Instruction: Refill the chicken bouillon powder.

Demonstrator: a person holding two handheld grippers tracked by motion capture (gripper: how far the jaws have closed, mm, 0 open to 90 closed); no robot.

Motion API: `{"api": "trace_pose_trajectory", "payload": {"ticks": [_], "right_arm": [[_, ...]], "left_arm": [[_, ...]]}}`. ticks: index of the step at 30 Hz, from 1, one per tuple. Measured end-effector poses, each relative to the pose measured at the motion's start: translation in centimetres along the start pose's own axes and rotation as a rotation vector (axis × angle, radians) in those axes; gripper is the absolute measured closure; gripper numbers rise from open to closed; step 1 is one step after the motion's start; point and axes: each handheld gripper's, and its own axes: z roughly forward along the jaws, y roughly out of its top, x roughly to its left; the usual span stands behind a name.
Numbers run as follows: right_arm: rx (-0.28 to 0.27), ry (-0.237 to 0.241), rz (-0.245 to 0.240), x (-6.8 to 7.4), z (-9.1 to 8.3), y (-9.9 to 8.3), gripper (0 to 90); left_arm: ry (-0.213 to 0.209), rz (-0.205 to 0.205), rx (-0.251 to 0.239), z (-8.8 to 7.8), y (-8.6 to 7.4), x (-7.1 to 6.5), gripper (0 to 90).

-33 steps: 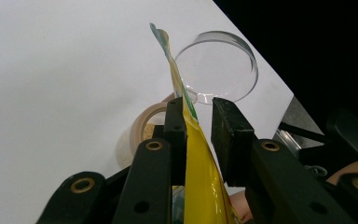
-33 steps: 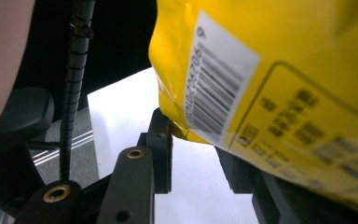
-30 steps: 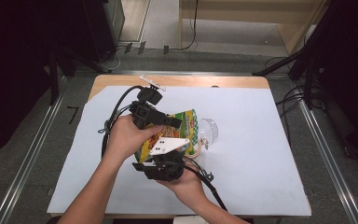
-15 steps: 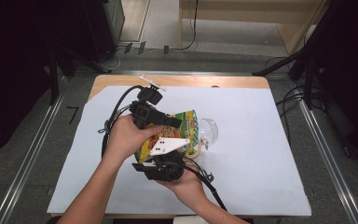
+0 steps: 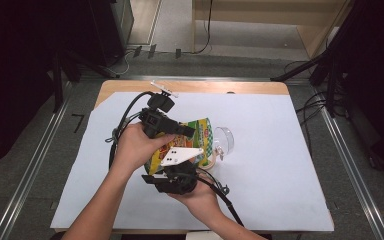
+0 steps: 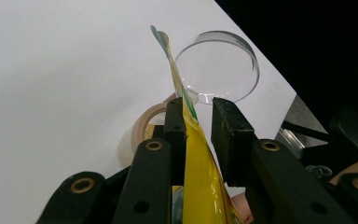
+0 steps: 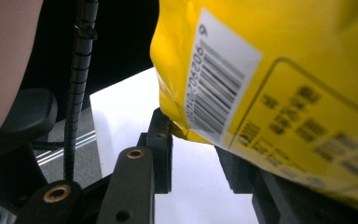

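The yellow snack bag (image 5: 192, 142) is being held up off the worktop (image 5: 280, 165), between the two hands near the middle of the white sheet, with its printed mouth end pointing toward the clear glass bowl (image 5: 225, 140) just beyond it. Its long axis is running from the person out toward that bowl, so the opening is tipping straight at the rim. The left tool (image 6: 198, 116) is pinching the bag's upper edge, with the film running up between its jaws and the bowl sitting directly ahead of them. The right tool (image 7: 198, 154) is gripping the bag's lower corner from beneath, below the barcode. A roll of tape (image 6: 144, 128) is lying on the sheet beside the bowl. The left tool looks nearer the bowl, so I judge that it would steer any pour.
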Motion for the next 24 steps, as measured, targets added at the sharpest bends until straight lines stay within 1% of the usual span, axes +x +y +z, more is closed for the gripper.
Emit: {"api": "trace_pose_trajectory", "payload": {"ticks": [2, 10, 15, 22, 24], "right_arm": [[-0.001, 0.000, 0.002, -0.01, -0.01, 0.03, 69.1], [0.000, -0.001, 0.000, -0.04, -0.01, 0.00, 69.1], [0.005, 0.001, 0.007, -0.05, -0.06, 0.10, 69.0], [0.002, -0.001, 0.004, -0.09, 0.02, 0.02, 69.1], [0.003, 0.000, 0.008, -0.31, 0.02, -0.07, 69.1]], "left_arm": [[0.008, 0.011, -0.002, -0.01, 0.00, -0.05, 76.6], [0.006, 0.006, -0.002, 0.04, 0.00, -0.02, 76.6], [0.016, 0.005, -0.005, 0.02, -0.01, -0.03, 76.5], [0.020, 0.014, -0.006, 0.01, -0.03, -0.21, 76.1], [0.018, 0.023, -0.008, 0.06, -0.02, -0.31, 76.0]]}}
